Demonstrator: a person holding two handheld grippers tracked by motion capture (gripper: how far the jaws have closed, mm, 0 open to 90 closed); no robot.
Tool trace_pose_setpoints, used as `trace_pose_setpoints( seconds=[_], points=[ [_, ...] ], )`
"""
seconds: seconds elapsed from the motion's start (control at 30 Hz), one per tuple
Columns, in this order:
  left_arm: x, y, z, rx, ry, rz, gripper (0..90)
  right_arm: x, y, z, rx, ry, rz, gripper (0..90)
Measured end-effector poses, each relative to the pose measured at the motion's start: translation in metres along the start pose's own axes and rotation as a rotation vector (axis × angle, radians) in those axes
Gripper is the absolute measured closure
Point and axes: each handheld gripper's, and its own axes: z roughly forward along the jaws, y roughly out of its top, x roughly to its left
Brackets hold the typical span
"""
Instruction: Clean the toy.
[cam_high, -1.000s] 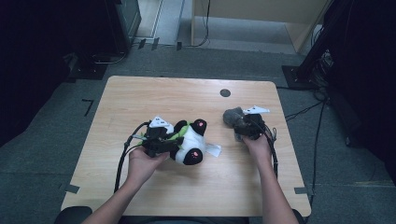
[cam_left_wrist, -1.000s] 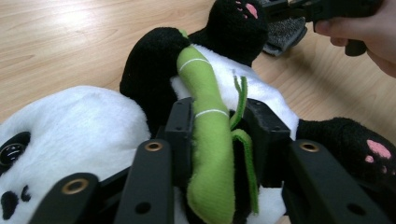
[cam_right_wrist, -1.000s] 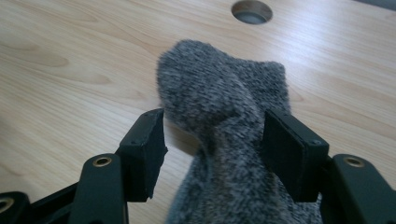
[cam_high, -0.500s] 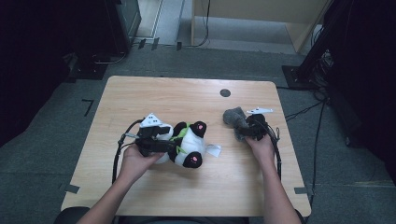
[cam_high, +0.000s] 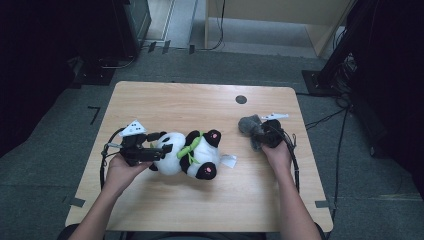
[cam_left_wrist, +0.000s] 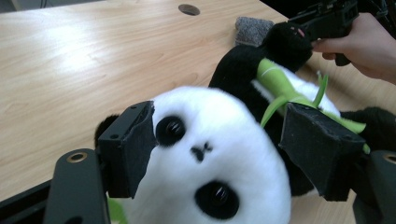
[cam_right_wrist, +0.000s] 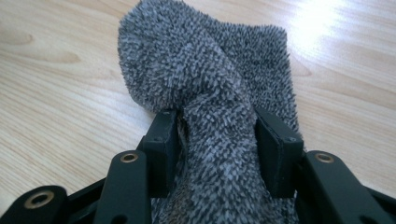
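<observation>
Counter (cam_high: 165, 102): pale wood-grain top with rounded corners, standing on grey floor; a small dark round hole (cam_high: 241, 99) sits near its far edge.
Panda plush (cam_high: 189, 154): black-and-white soft toy lying on its side at the counter's near-middle, head toward the person's left, feet toward the right. Pink pads show on the black paws.
Bamboo sprig (cam_left_wrist: 280, 86): green stuffed stalk with thin leaves, lying across the panda's chest.
Tag (cam_high: 228, 160): small white label lying on the counter just beside the panda's lower end.
Left gripper (cam_left_wrist: 224, 140): held in the person's left hand (cam_high: 121, 171) at the counter's left side. Its jaws are spread, one pad at each side of the panda's white head; in the left gripper view the left pad touches the face beside one eye, the right pad lies against the black shoulder and sprig. Whether they press the head firmly cannot be told.
Grey cloth (cam_right_wrist: 219, 93): fuzzy, nubby grey fabric, bunched and partly folded, at the counter's right side, well apart from the panda's head and near its upper paw.
Right gripper (cam_right_wrist: 219, 140): held in the person's right hand (cam_high: 278, 152). Its jaws pinch a thick fold of the grey cloth between the two pads; the rest of the cloth lies on the counter ahead.
Cables (cam_high: 104, 162): black leads trailing from each gripper toward the person.
</observation>
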Motion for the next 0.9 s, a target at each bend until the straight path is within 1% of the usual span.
trace_pose_setpoints(
  seconds=[0.1, 0.17, 0.23, 0.3, 0.33, 0.4, 0.43, 0.47, 0.5, 0.53, 0.6, 0.63, 0.67, 0.73, 0.8, 0.9],
  points=[
    [0.003, -0.009, -0.005, -0.005, -0.003, 0.001, 25.8, 0.000, 0.002, 0.000, 0.000, 0.004, 0.001, 54.0],
    [0.004, -0.015, -0.007, 0.001, -0.007, -0.002, 25.7, 0.000, 0.002, -0.001, 0.002, 0.006, 0.004, 53.9],
    [0.003, -0.019, -0.010, 0.014, 0.008, 0.017, 25.4, 0.000, 0.003, -0.003, -0.013, 0.004, 0.012, 53.7],
    [0.002, -0.024, -0.014, 0.013, 0.016, 0.043, 24.4, 0.000, 0.005, -0.006, -0.033, 0.013, 0.019, 53.8],
    [0.002, -0.027, -0.015, 0.015, 0.004, 0.039, 23.7, 0.000, 0.006, -0.007, -0.041, 0.014, 0.014, 54.9],
    [0.003, -0.031, -0.016, 0.014, -0.016, 0.029, 23.2, 0.002, 0.007, -0.006, -0.030, 0.007, 0.003, 56.4],
    [0.003, -0.033, -0.015, 0.020, -0.021, 0.025, 22.8, 0.003, 0.007, -0.005, -0.018, -0.009, -0.008, 57.1],
    [0.004, -0.035, -0.014, 0.030, -0.024, 0.022, 21.6, 0.003, 0.006, -0.002, 0.000, -0.020, -0.018, 60.2],
    [0.004, -0.035, -0.012, 0.036, -0.024, 0.020, 21.6, 0.003, 0.006, -0.002, 0.000, -0.020, -0.018, 60.2],
    [0.004, -0.037, -0.010, 0.045, -0.035, 0.022, 18.9, 0.002, 0.006, -0.001, 0.008, -0.023, -0.018, 63.4],
    [0.003, -0.040, -0.006, 0.065, -0.030, 0.036, 18.4, 0.002, 0.006, 0.000, 0.013, -0.023, -0.015, 64.9],
    [0.003, -0.041, -0.002, 0.072, -0.019, 0.046, 17.1, 0.001, 0.007, 0.000, 0.017, -0.020, -0.014, 65.6],
    [0.003, -0.043, 0.001, 0.080, -0.009, 0.046, 13.8, 0.001, 0.007, 0.002, 0.027, -0.024, -0.012, 66.0],
    [0.004, -0.044, 0.008, 0.111, 0.015, 0.053, 12.6, 0.000, 0.007, 0.003, 0.027, -0.021, -0.006, 67.8],
    [0.004, -0.046, 0.011, 0.107, 0.005, 0.061, 12.0, 0.000, 0.007, 0.003, 0.027, -0.017, -0.001, 68.3],
    [0.004, -0.047, 0.012, 0.090, 0.004, 0.040, 11.8, -0.002, 0.007, 0.004, 0.029, 0.000, 0.017, 68.0]
  ],
)
